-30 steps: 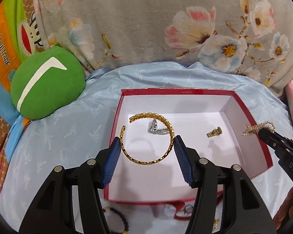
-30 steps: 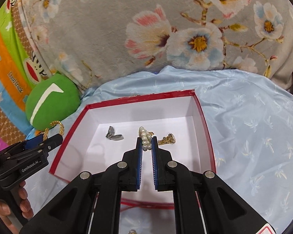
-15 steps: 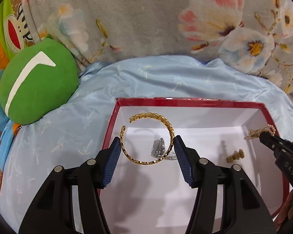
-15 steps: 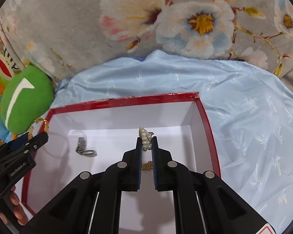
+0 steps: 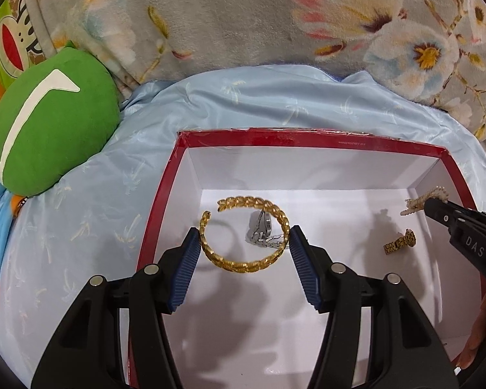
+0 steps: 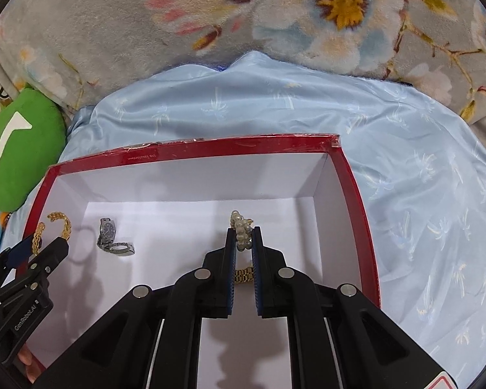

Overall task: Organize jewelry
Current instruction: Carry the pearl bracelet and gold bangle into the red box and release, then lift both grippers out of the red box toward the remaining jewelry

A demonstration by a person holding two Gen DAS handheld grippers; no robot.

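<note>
Gold bangle (image 5: 245, 234) sits clamped between the left tongs (image 5: 243, 243) above the red box (image 5: 307, 136); right tongs (image 6: 242, 243) pinch a pearl bracelet (image 6: 241, 231), partly hiding a gold watch (image 6: 244, 275) on the box floor.

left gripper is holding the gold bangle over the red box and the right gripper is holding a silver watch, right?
Not quite. The right gripper is shut on a pearl bracelet, as the right wrist view shows; the silver watch lies on the floor of the red box. The left gripper does hold the gold bangle.
</note>
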